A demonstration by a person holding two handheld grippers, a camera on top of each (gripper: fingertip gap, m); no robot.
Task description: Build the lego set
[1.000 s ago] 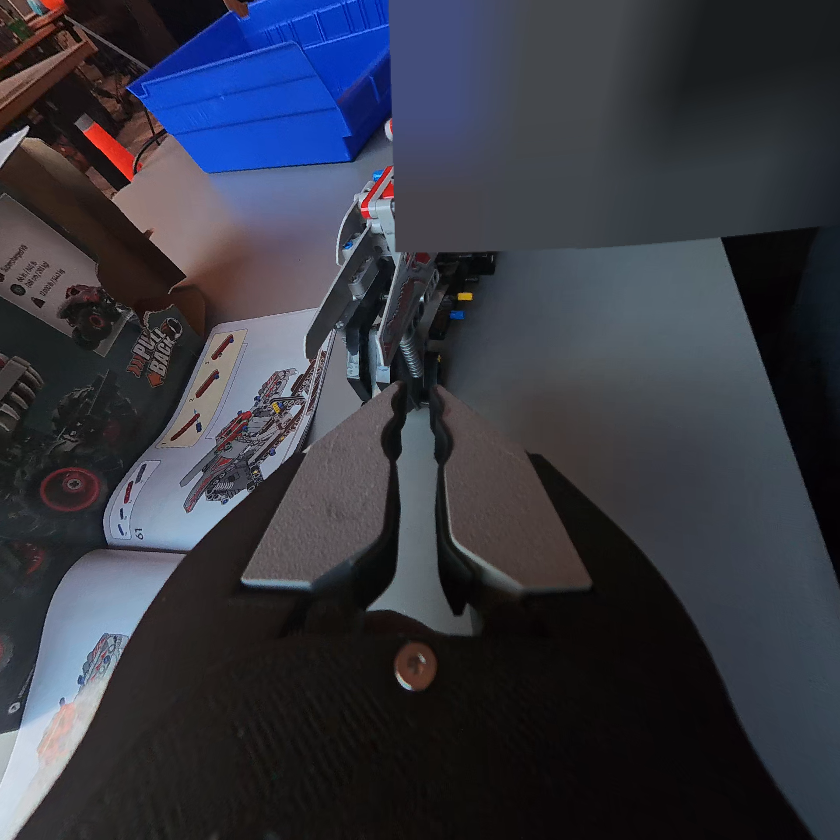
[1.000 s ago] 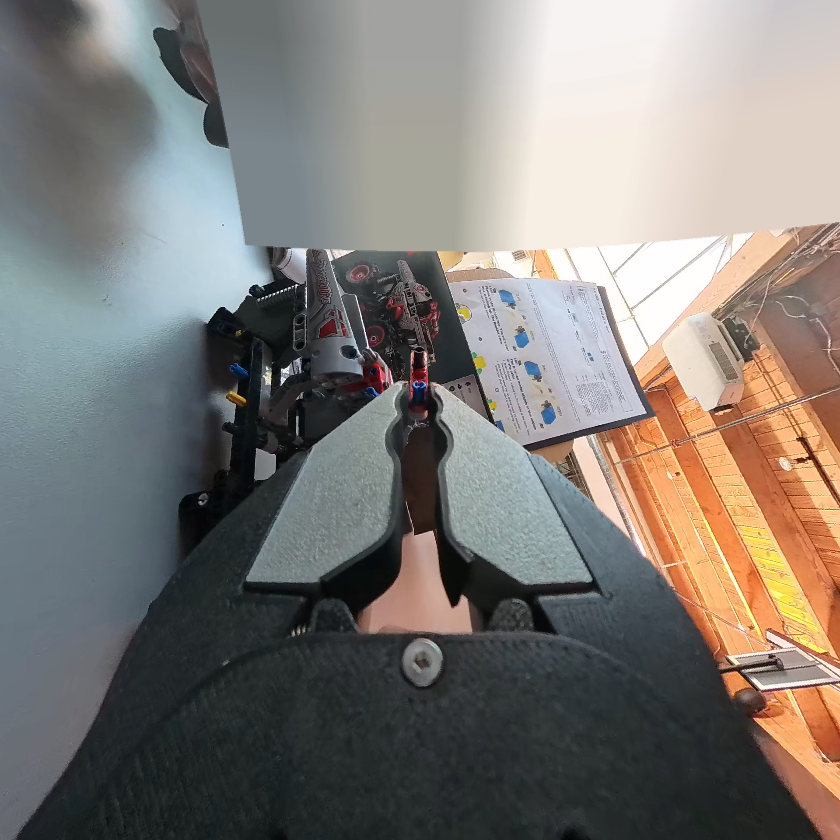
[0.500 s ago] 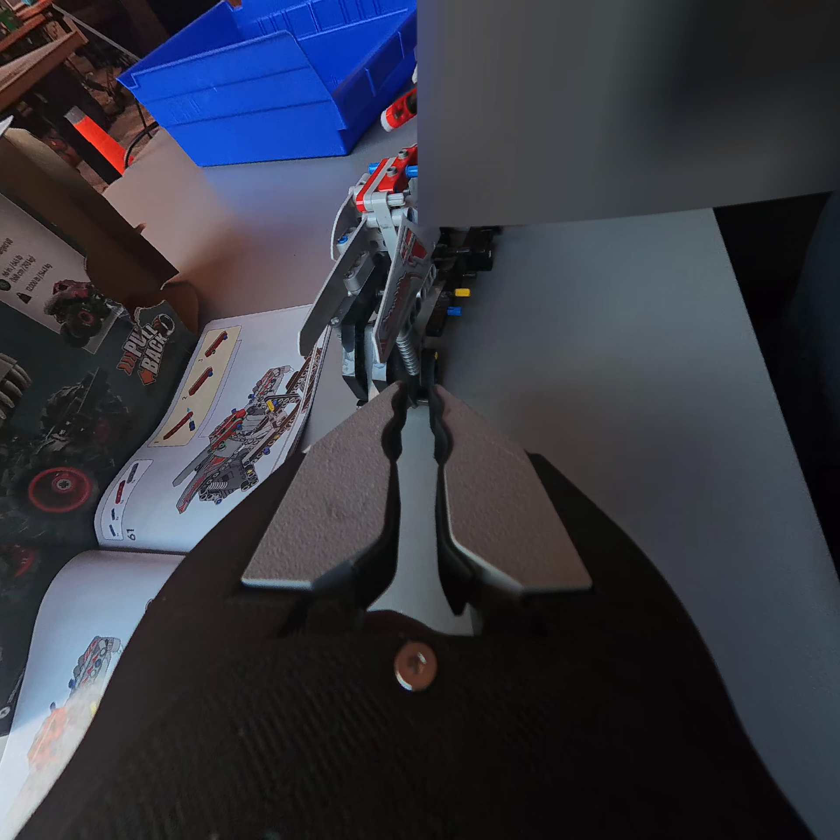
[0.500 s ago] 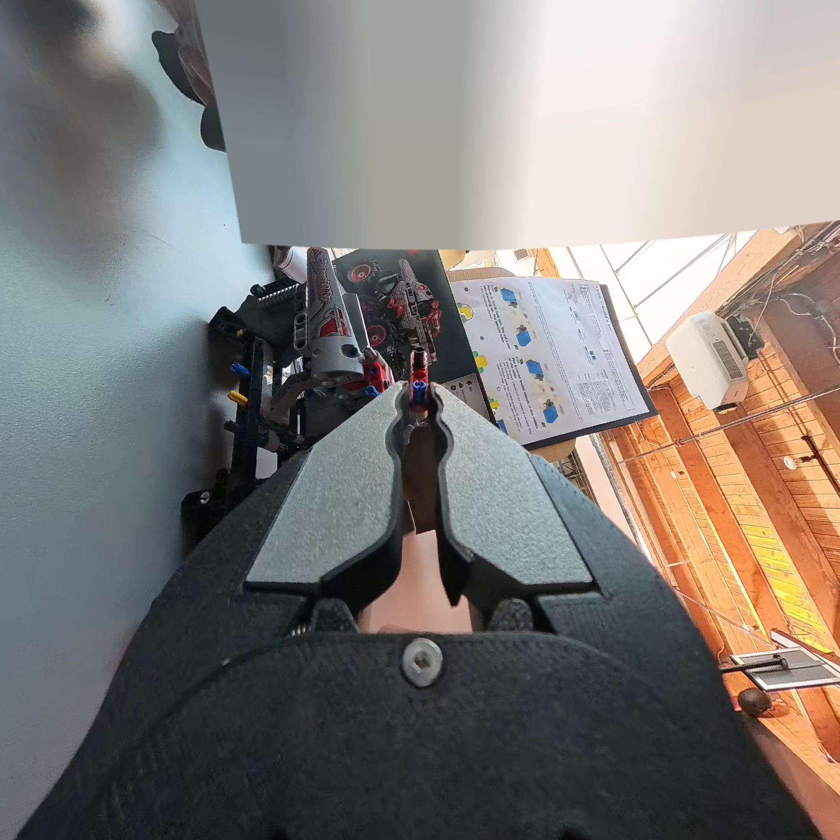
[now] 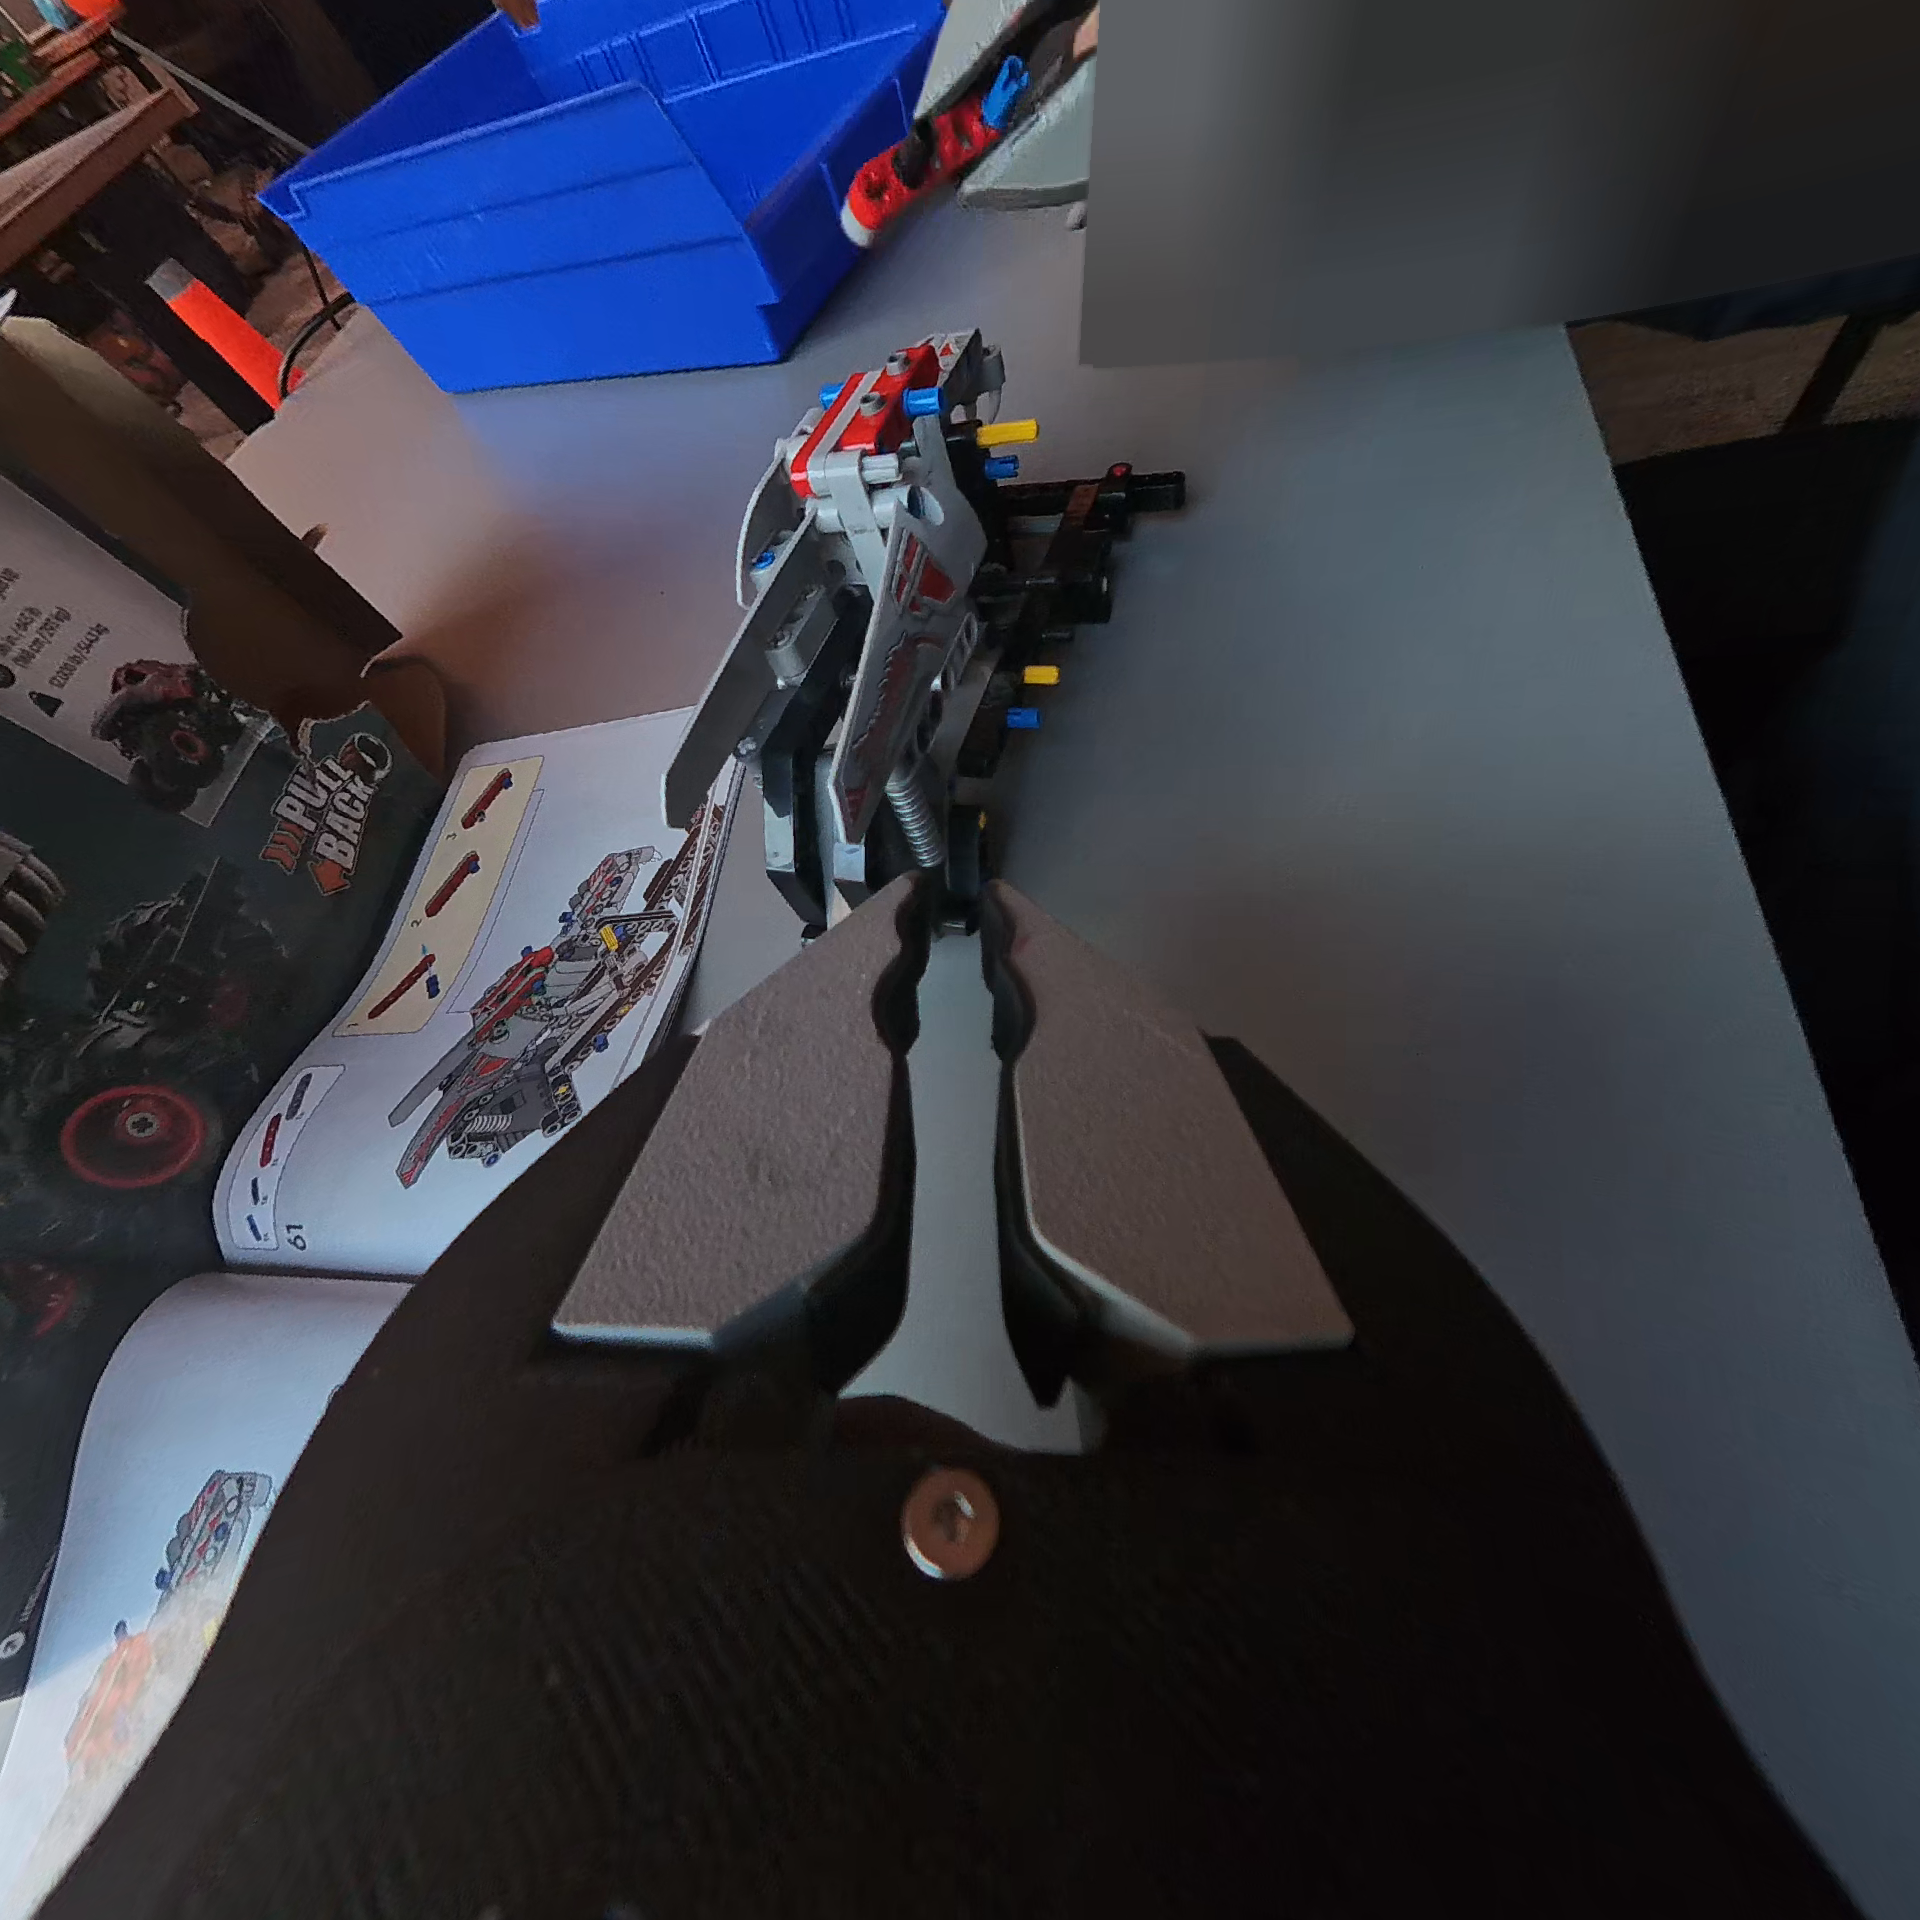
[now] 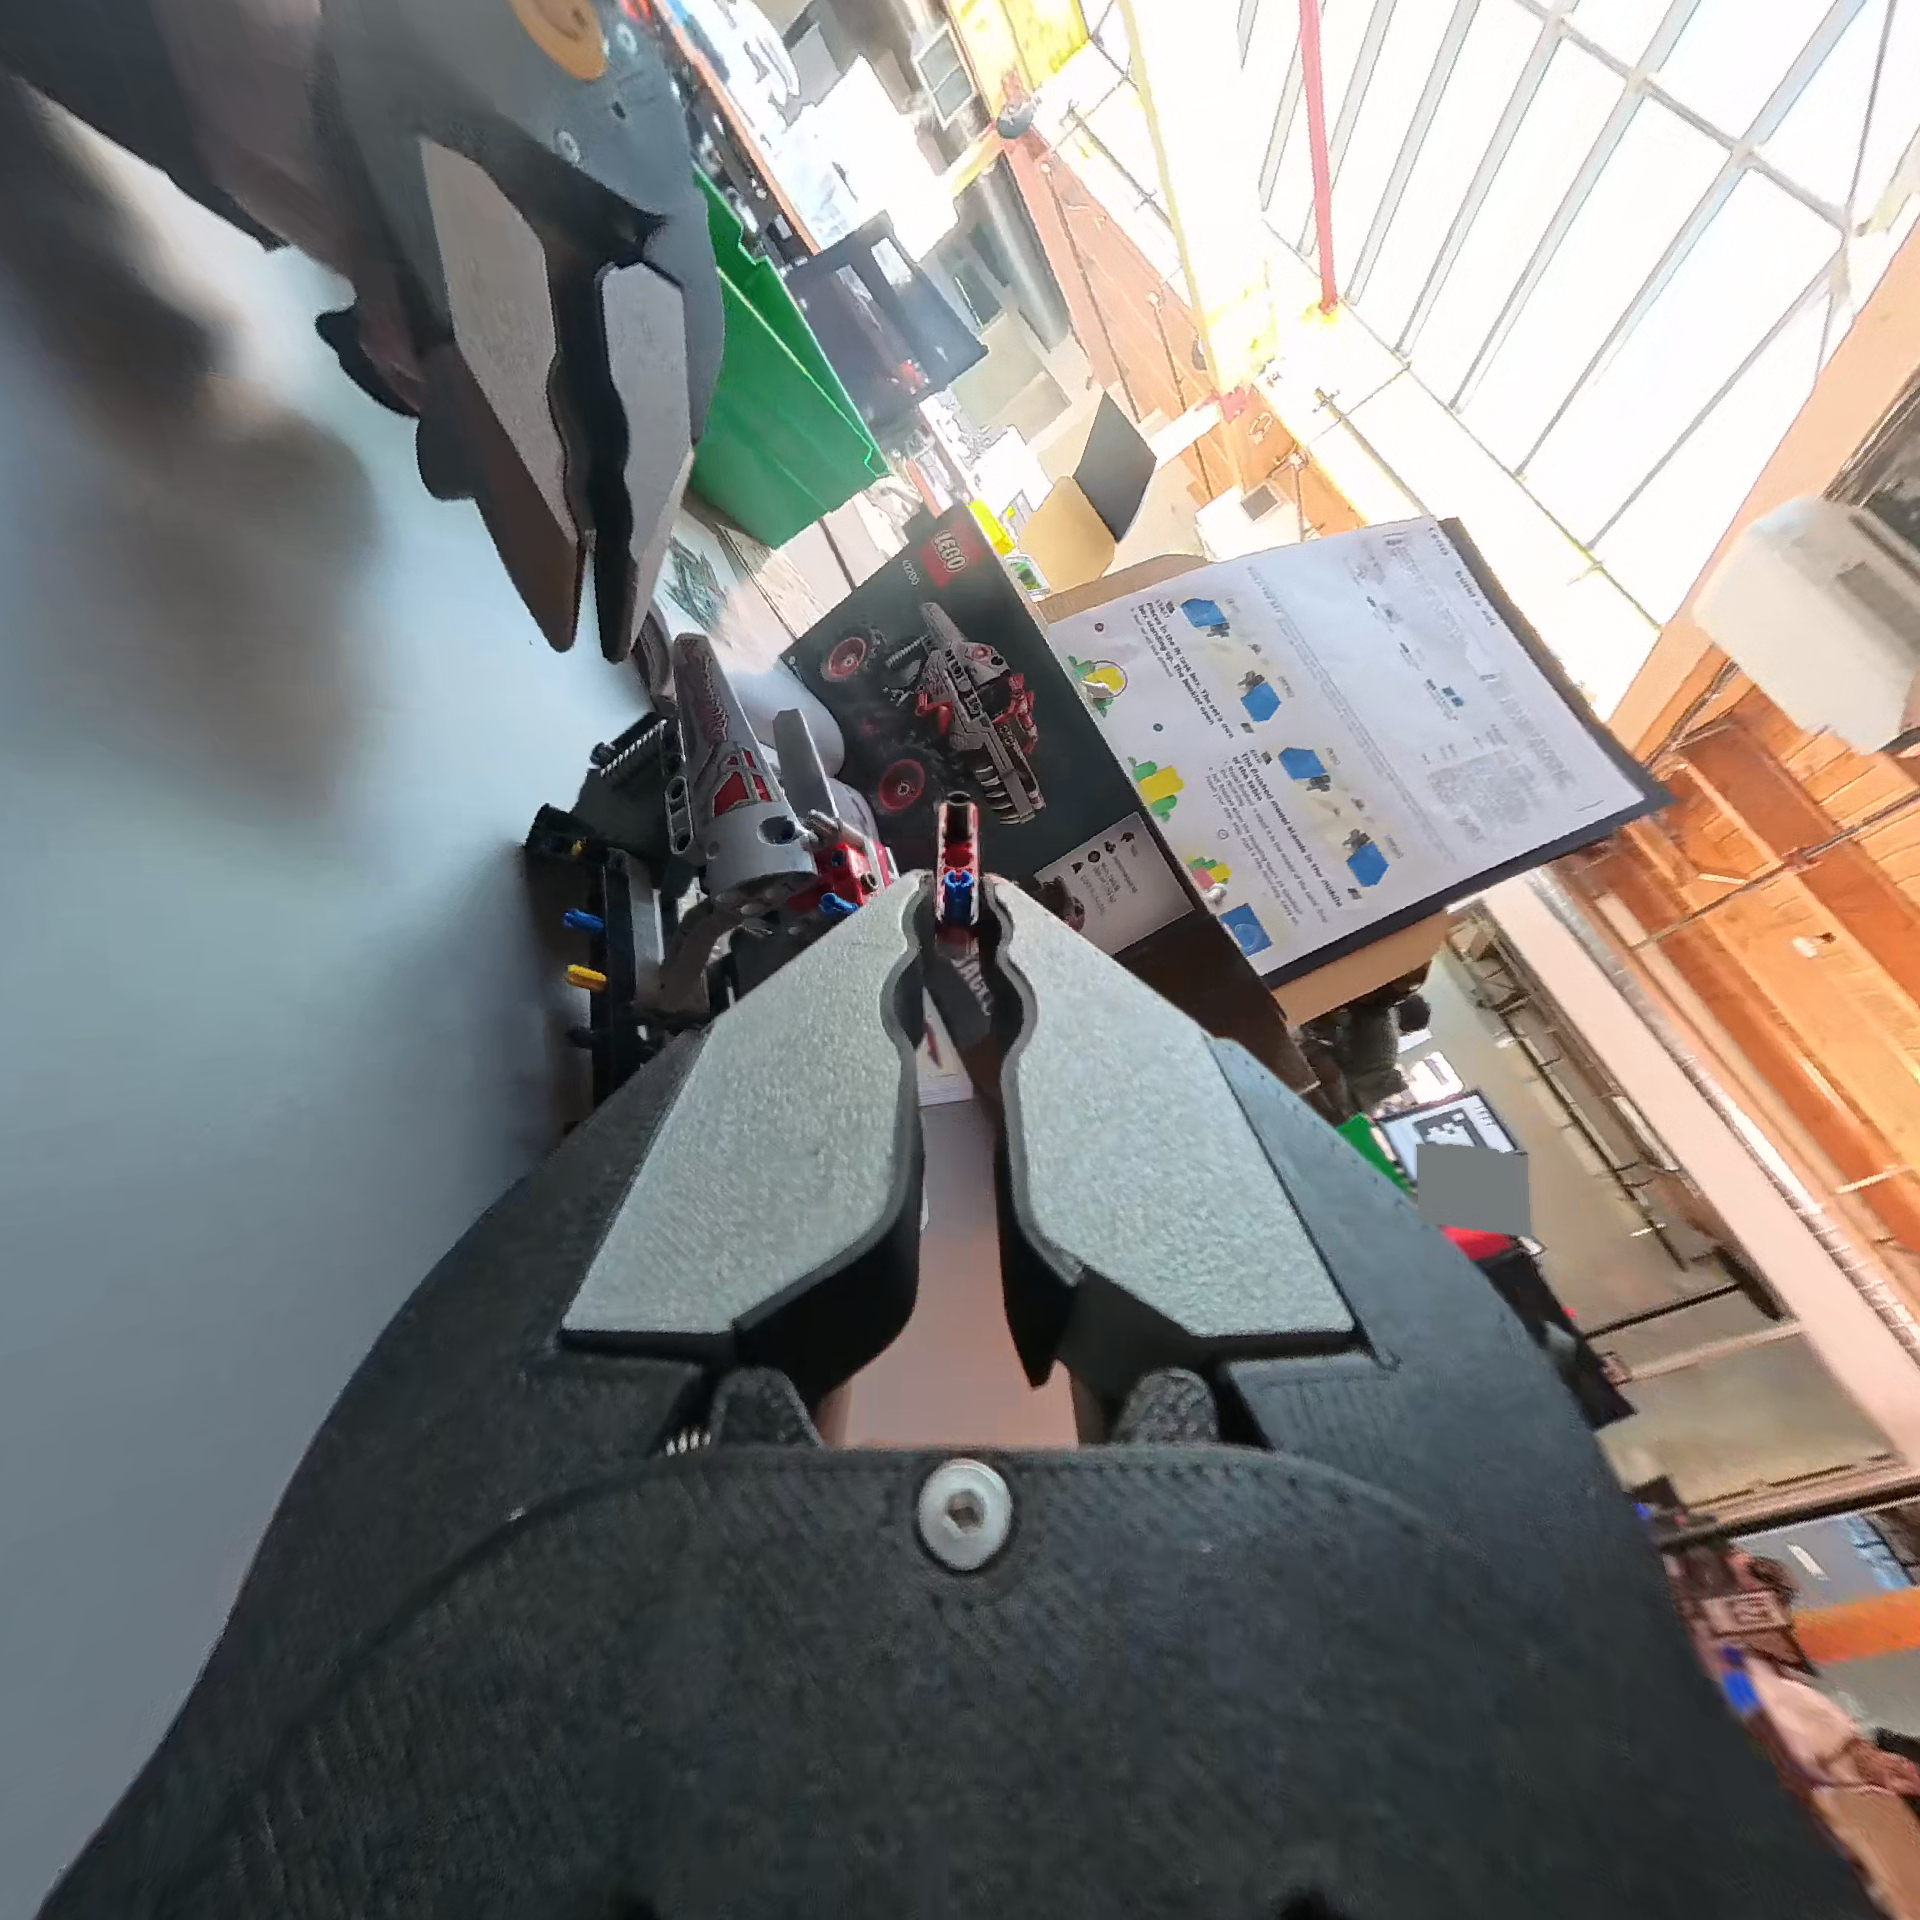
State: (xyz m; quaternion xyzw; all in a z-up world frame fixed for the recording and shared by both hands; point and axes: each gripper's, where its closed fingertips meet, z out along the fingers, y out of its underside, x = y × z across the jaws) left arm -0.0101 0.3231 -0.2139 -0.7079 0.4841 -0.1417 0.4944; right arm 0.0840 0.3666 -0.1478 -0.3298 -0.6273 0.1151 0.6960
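Where right gripper [image 6: 958,906] pinches: red beam [image 6: 956,847].

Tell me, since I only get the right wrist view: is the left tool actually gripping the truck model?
Observer: Yes. The left wrist view shows the left tool closed on a black part at the near end of the lego model, by the spring.
Operator: Is the manual open?
Observer: Yes, the instruction booklet lies open on the table beside the model.
Operator: Anything beyond the model?
Observer: A blue bin sits there, next to your right tool and its red beam.
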